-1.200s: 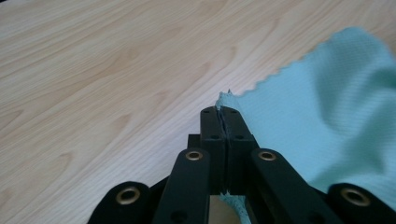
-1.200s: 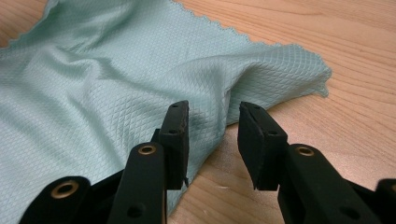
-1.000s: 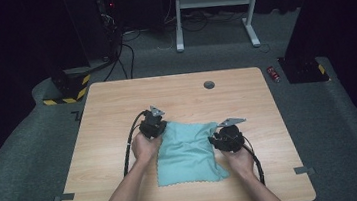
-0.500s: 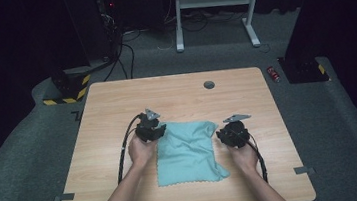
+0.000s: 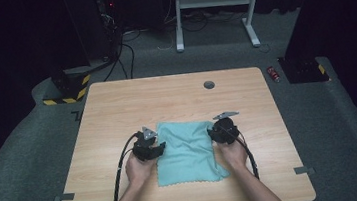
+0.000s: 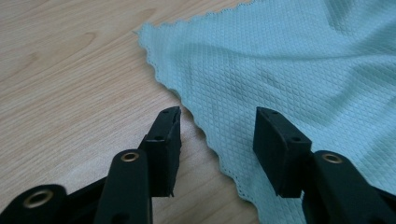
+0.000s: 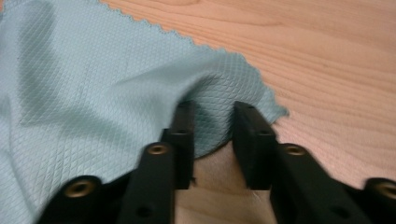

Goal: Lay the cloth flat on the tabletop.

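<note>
A: A teal cloth (image 5: 188, 150) lies flat near the front of the wooden table (image 5: 117, 107). Where are the grippers?

B: One at each side edge. The left gripper (image 6: 217, 135) has just been opening; its jaws straddle the cloth's scalloped edge, gripping nothing.

A: And the other?

B: The right gripper (image 7: 212, 128) has just been closing, with a raised corner between its jaws, not yet clamped.

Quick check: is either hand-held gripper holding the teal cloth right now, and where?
Left hand-held gripper: open, holding nothing. Right hand-held gripper: closing around a raised fold by the teal waffle-weave cloth's corner; firm grip unclear.
</note>
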A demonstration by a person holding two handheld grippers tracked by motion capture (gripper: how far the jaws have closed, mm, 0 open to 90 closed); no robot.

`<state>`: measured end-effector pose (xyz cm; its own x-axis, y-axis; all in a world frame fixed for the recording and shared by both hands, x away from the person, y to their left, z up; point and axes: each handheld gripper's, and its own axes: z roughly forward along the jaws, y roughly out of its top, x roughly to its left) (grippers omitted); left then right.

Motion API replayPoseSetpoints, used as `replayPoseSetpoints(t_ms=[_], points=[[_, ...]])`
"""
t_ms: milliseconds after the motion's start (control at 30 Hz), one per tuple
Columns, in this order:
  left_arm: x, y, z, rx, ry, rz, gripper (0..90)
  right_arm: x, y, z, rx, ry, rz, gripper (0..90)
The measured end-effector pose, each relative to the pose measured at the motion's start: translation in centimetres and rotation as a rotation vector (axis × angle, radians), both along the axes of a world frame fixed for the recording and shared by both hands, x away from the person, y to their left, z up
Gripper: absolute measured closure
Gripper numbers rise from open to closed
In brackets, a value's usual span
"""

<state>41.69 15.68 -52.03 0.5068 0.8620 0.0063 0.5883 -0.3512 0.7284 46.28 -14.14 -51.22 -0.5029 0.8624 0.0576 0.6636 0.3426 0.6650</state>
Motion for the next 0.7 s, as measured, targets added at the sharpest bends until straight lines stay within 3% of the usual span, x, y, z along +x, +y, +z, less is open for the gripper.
replayPoseSetpoints(t_ms=[67, 167, 233, 433, 567, 700], points=[[-0.1, 0.0, 0.0, -0.001, -0.002, 0.001, 50.7, 0.1, 0.4, 0.1, -0.013, 0.000, 0.027, 88.6], [-0.2, 0.1, -0.2, 0.002, -0.026, -0.003, 50.0, 0.0, 0.8, 0.5, -0.040, -0.012, 0.042, 89.6], [-0.3, 0.3, -0.5, -0.027, -0.032, 0.007, 48.5, 0.1, 0.8, 1.0, -0.052, -0.023, 0.049, 89.5], [-0.4, 0.4, -0.6, -0.032, -0.042, 0.008, 47.4, 1.0, 1.4, 3.6, -0.096, -0.043, 0.059, 89.4], [-0.4, 0.4, -0.6, -0.032, -0.041, 0.016, 45.9, 1.6, 3.5, 4.6, -0.135, -0.048, 0.107, 89.3], [-0.4, 0.4, -0.6, -0.032, -0.041, 0.019, 45.2, 2.0, 6.1, 4.0, -0.156, -0.028, 0.159, 89.1]])
